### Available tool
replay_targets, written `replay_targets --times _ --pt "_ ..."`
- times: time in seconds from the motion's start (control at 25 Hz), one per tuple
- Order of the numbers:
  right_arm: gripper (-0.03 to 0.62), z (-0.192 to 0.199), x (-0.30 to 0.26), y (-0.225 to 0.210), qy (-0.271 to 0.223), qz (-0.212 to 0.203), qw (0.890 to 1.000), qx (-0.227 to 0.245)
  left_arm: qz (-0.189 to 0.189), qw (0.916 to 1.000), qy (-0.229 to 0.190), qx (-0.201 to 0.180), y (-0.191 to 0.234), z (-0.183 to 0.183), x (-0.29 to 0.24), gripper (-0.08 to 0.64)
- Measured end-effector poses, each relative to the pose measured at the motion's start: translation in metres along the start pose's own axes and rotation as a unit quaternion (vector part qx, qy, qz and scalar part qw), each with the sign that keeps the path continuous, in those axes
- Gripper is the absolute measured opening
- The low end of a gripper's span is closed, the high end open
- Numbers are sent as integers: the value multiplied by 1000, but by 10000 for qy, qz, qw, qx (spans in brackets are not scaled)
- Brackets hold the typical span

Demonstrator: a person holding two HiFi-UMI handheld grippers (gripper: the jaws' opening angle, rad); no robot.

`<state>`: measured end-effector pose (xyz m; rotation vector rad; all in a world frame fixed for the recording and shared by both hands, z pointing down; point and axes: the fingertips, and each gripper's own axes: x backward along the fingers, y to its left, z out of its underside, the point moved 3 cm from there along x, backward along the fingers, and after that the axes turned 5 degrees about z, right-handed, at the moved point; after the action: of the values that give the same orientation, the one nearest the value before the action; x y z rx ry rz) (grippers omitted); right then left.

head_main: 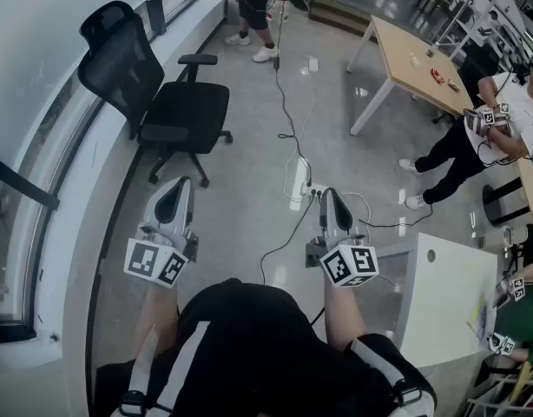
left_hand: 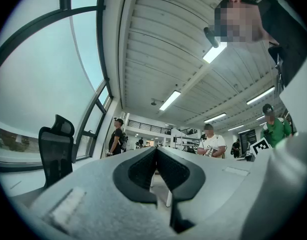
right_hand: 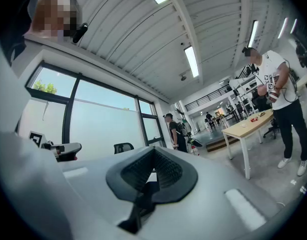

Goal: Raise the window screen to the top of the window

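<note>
The left hand-held gripper [head_main: 178, 185] and right hand-held gripper [head_main: 332, 196] are shut, empty; the screen [head_main: 41, 33], left of them, is judged light, flimsy, best taken by its bottom rail.

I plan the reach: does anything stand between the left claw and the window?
Nothing visible does: only floor and the sill lie between the left claw and the window. The black office chair stands farther ahead.

Bright, even daylight comes through the tall windows [left_hand: 38, 84], and ceiling strip lights [left_hand: 216, 53] glare white. The glossy floor [head_main: 249, 172] carries pale reflections and soft shadows. Both gripper views bulge strongly, with black round edges, and their nearest foreground is slightly blurred.
</note>
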<state>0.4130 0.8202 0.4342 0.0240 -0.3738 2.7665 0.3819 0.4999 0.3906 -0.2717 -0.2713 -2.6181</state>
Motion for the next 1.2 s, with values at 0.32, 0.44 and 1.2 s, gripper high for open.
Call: replay_targets --times 0.32,0.44,1.2 --pt "3 0 10 -10 49 60 10000 60 -188 9998 42 79 5 7 5 4" --pt "3 0 10 -11 40 75 10000 37 -167 9998 93 76 2 8 4 4" --pt "5 0 42 -43 151 -363 9988 277 -561 9982 178 104 -64 17 18 4"
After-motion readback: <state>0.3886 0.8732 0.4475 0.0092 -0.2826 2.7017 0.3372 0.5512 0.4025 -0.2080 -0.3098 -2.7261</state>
